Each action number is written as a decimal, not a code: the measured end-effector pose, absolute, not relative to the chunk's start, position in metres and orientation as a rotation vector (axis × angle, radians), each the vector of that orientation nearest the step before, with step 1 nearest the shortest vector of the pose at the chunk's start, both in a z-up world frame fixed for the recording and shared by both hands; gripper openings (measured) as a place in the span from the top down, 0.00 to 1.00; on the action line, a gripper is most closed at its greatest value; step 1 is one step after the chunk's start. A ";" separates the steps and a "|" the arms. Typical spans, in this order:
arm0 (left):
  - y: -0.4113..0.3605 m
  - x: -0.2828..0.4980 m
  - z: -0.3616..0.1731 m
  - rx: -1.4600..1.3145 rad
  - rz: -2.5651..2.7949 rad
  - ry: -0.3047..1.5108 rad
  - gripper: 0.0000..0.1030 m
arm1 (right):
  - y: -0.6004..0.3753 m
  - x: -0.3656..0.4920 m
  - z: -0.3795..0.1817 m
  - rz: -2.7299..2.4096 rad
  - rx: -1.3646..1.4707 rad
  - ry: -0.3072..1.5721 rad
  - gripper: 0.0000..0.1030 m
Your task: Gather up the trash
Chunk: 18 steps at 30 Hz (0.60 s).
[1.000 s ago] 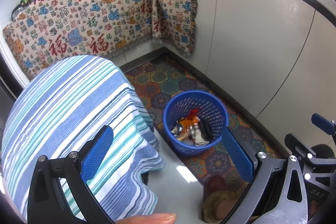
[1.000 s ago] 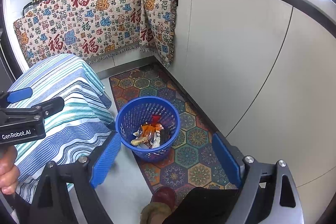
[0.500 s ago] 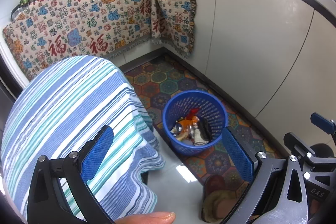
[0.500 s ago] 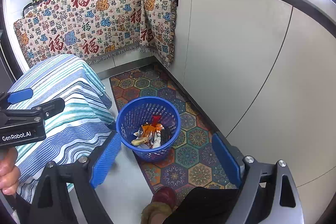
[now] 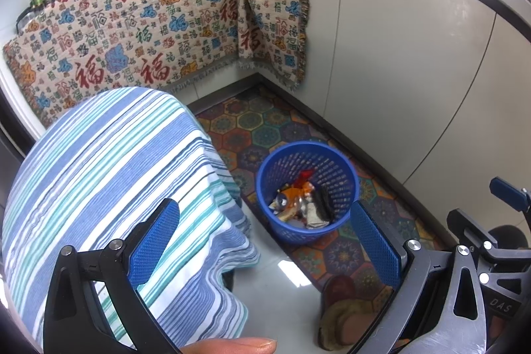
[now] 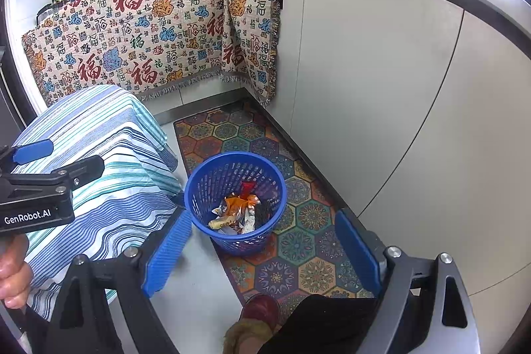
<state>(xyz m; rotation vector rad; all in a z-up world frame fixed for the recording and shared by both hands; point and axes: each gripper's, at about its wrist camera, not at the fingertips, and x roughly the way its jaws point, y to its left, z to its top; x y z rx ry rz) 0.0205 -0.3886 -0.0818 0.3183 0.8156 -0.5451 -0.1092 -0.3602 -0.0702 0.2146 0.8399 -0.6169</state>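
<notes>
- Scanning a kitchen corner: grey cabinets [image 6: 381,82] run along the right, with a patterned blanket [image 6: 149,32] draped over the far counter front, probably to cover it.
- Striped cloth [image 5: 99,175] covers a boxy thing on the left; what's under it is hidden.
- Hexagon-print mat [image 6: 298,247] lies along the cabinet base, and the bin sits on it, so spills likely land on the mat and not the tile.
- Blue basket [image 6: 235,201] stands upright on the mat, just beside the striped cloth; placed in the open for easy dropping.
- Trash [image 6: 237,211], crumpled wrappers and packets, lies at the basket bottom. No loose litter visible on the floor or cloth, so collection looks done or nearly so.
- Left gripper [image 5: 265,241]: fingers spread wide, nothing between them; basket sits ahead and below, framed by the fingers, well apart.
- Right gripper [image 6: 262,251]: also spread wide and empty, angled down at the basket; trash lies ahead, between the finger lines, no contact.
- Slippered foot [image 6: 255,320] at the mat's near edge.
</notes>
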 end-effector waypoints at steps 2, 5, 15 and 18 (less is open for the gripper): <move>-0.389 0.021 -0.082 0.319 -0.545 0.817 0.00 | -0.360 -0.109 -0.070 -0.617 0.215 0.840 0.13; -0.389 0.021 -0.083 0.320 -0.547 0.816 0.00 | -0.359 -0.109 -0.070 -0.618 0.216 0.839 0.13; -0.392 0.018 -0.083 0.327 -0.571 0.816 0.00 | -0.362 -0.111 -0.068 -0.623 0.224 0.838 0.13; -0.390 0.013 -0.080 0.322 -0.580 0.786 0.01 | -0.365 -0.111 -0.068 -0.626 0.225 0.837 0.13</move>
